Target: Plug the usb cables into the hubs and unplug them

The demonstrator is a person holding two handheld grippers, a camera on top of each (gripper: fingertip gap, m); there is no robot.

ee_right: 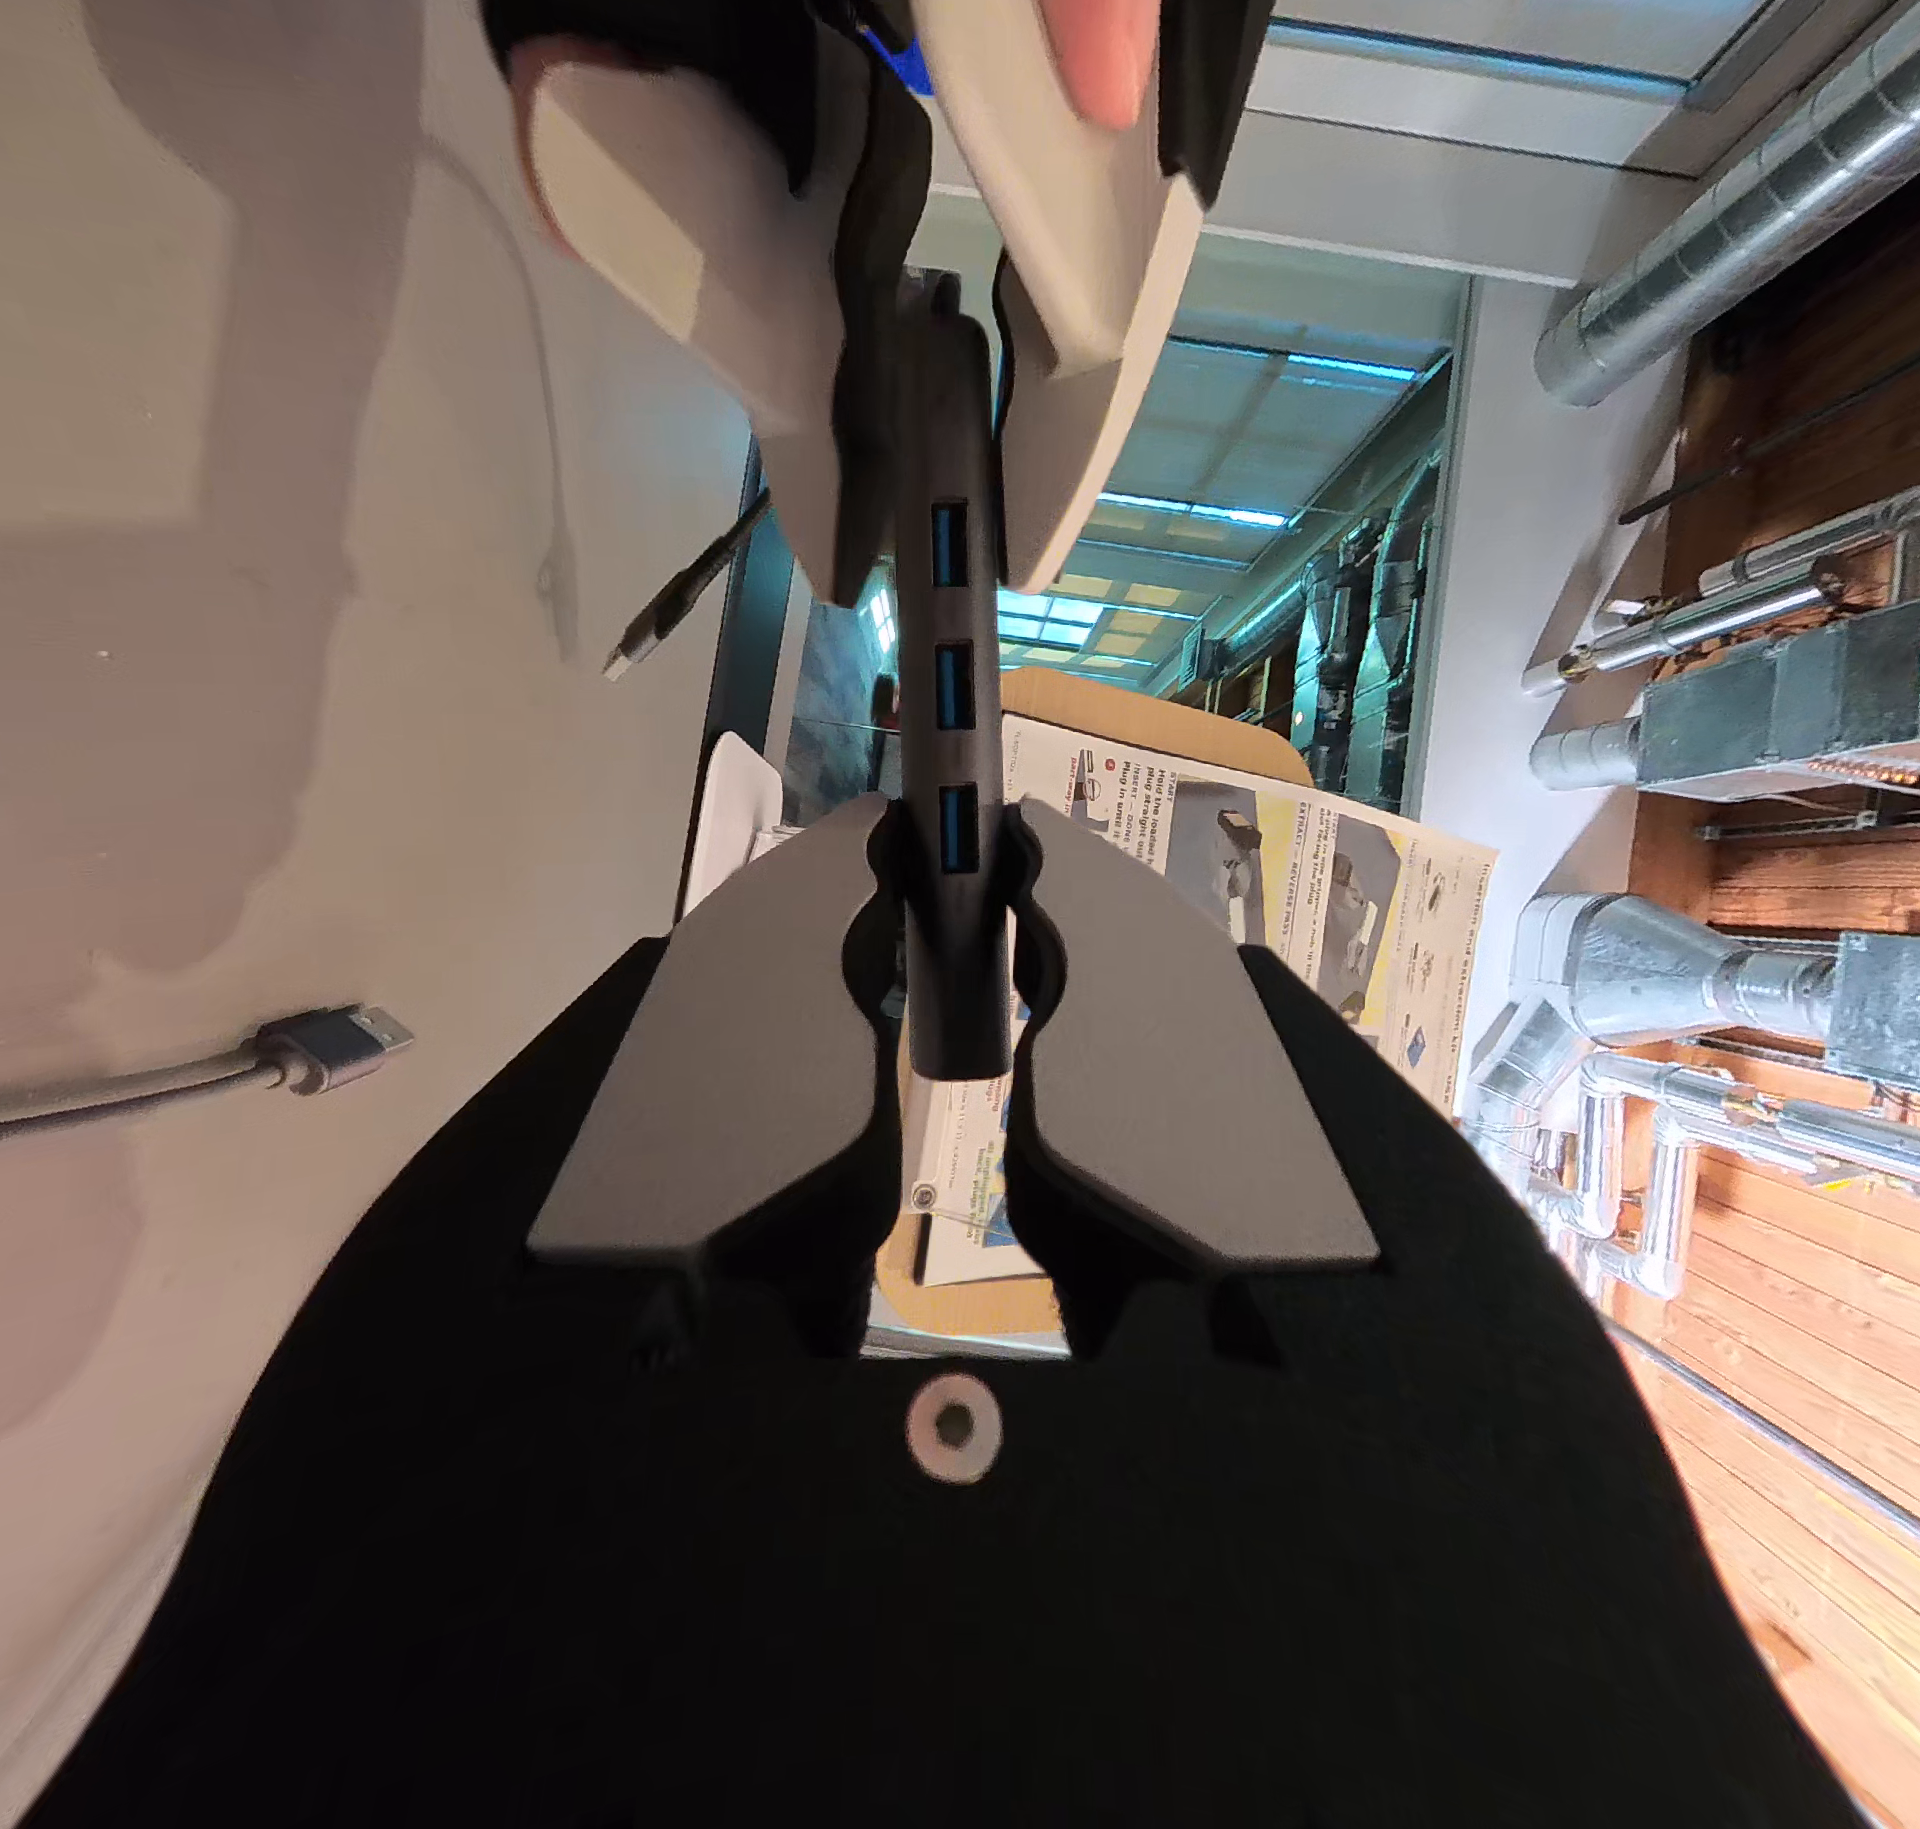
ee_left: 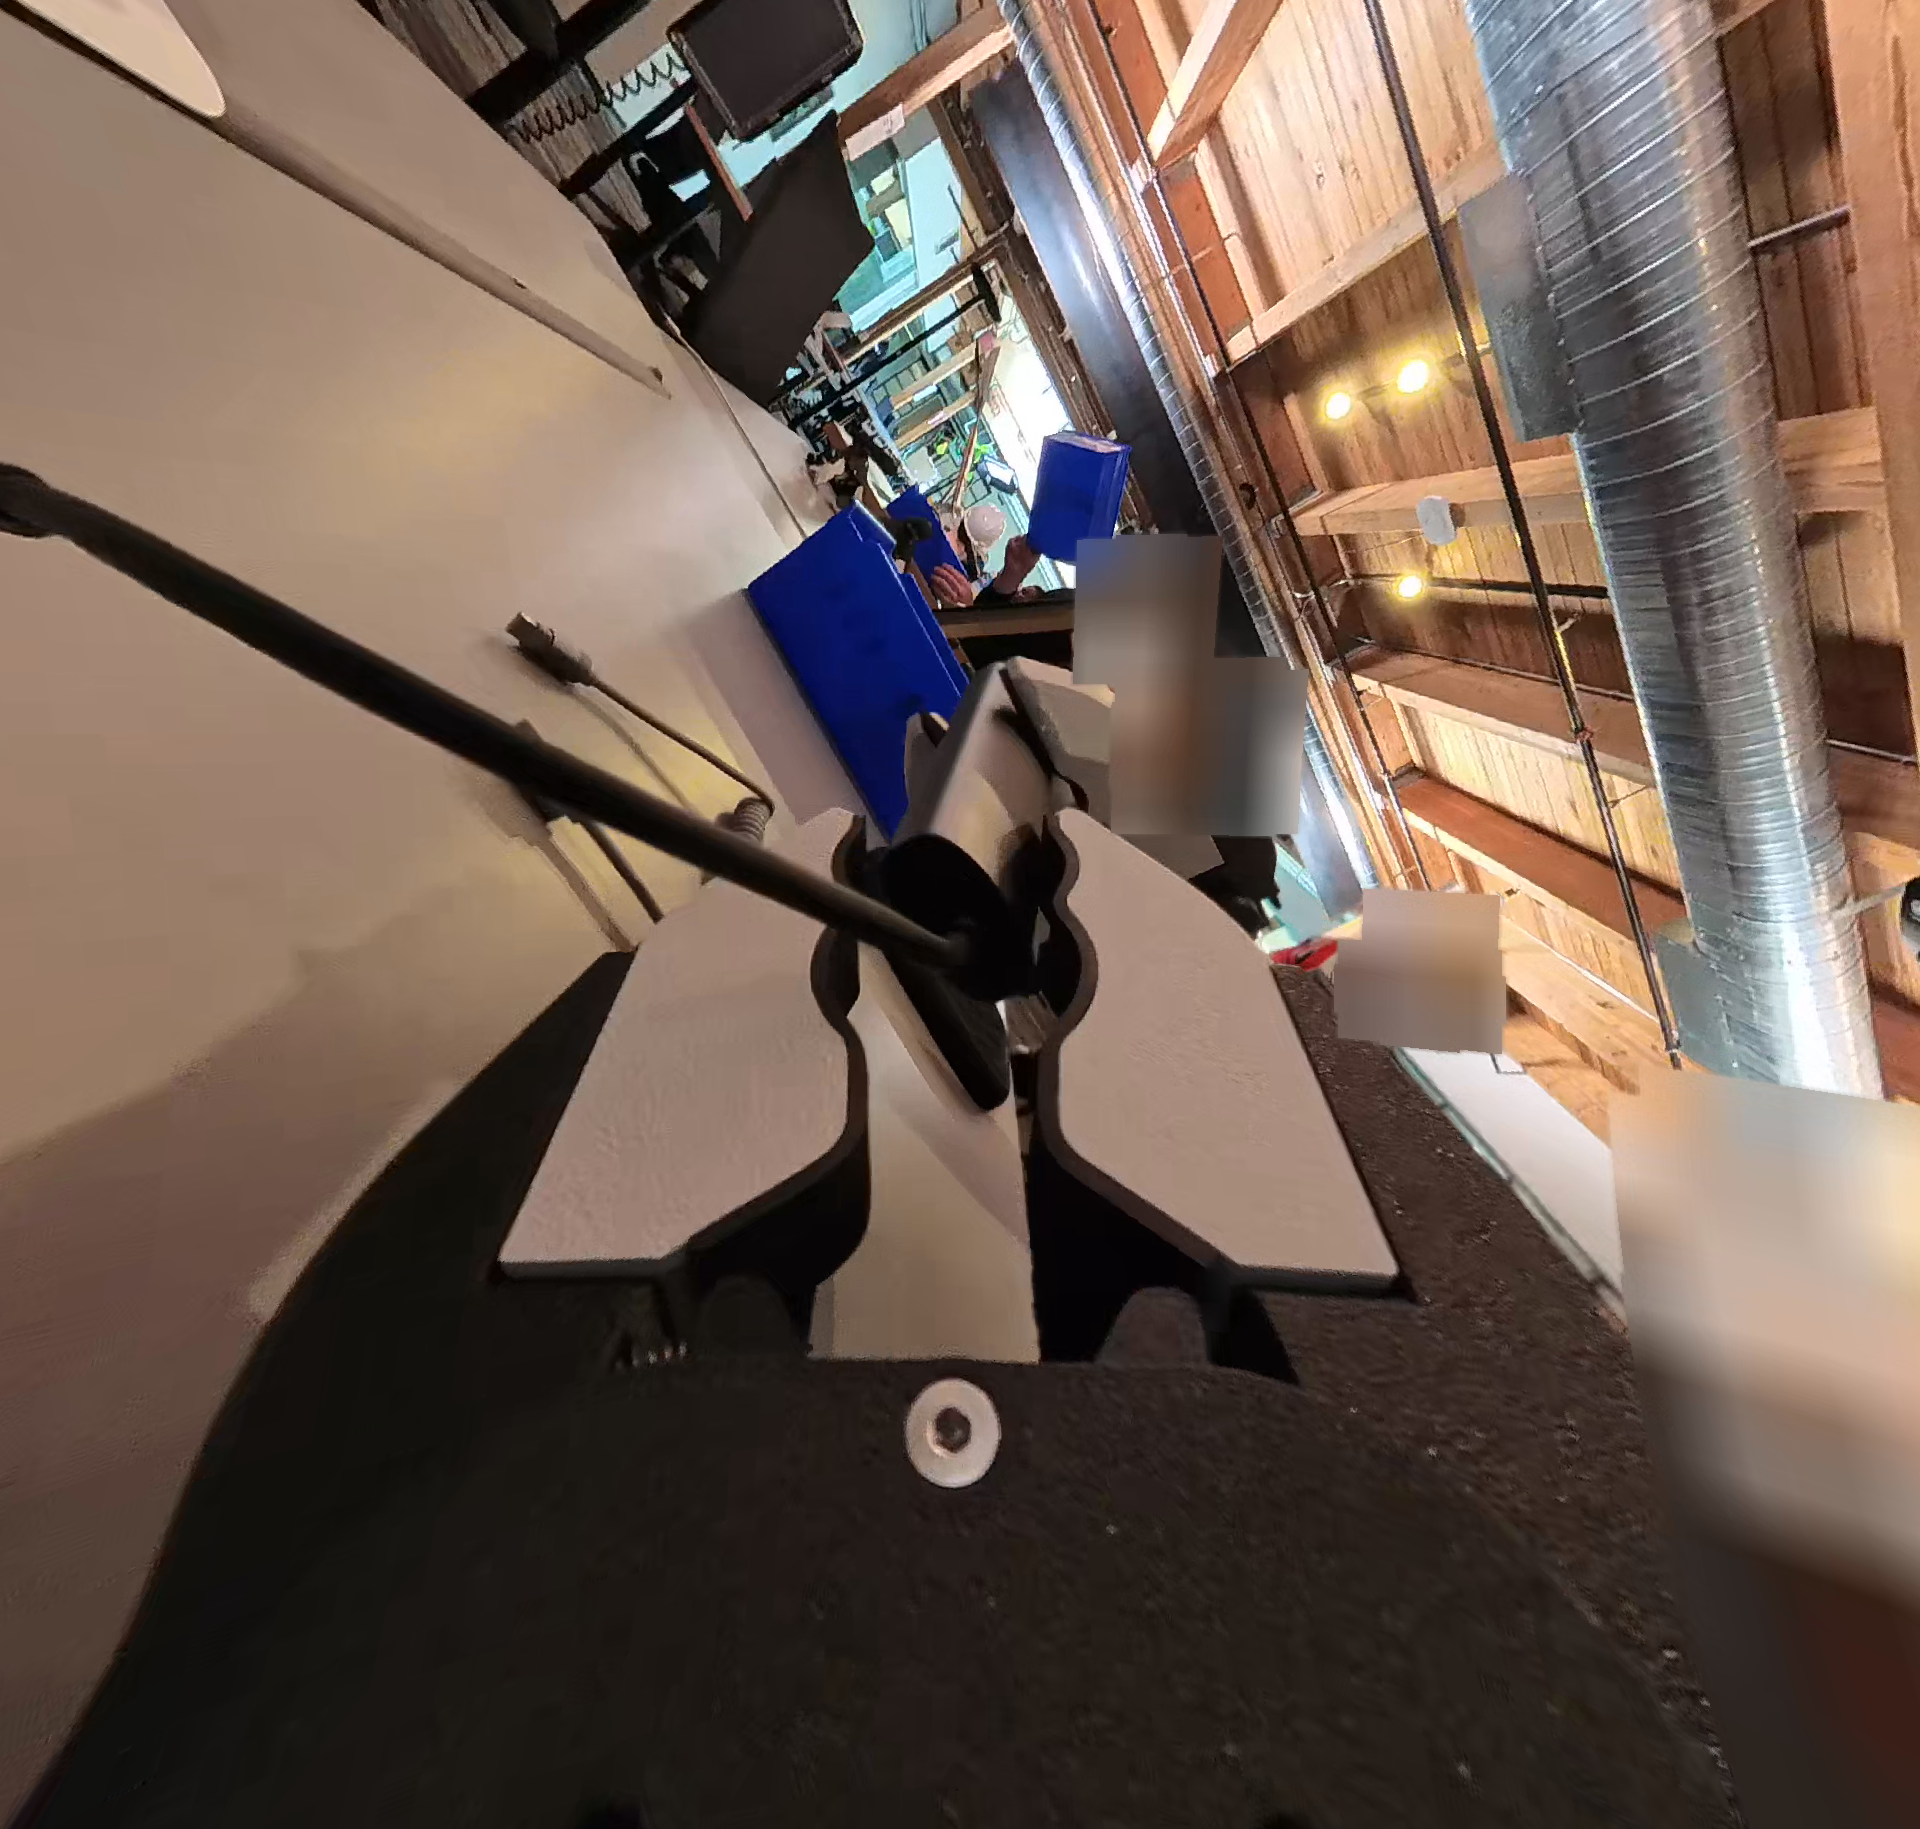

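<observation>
The white bench (ee_right: pixel 312 740) fills one side of both views, with open room beyond its far edge. Both grippers hold one black hub (ee_right: pixel 951 699) in the air: the right gripper (ee_right: pixel 951 875) is clamped on its near end and the left gripper (ee_right: pixel 914 491) on its far end. A grey USB plug (ee_right: pixel 332 1047) and a darker plug (ee_right: pixel 655 626) lie loose on the bench. The hub's three blue ports (ee_right: pixel 953 683) stand empty.

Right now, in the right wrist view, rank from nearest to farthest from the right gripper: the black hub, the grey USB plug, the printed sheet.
1. Black hub: clamped in the right gripper's jaws.
2. Grey USB plug: on the white table, left.
3. Printed sheet: behind the hub, right.
</observation>
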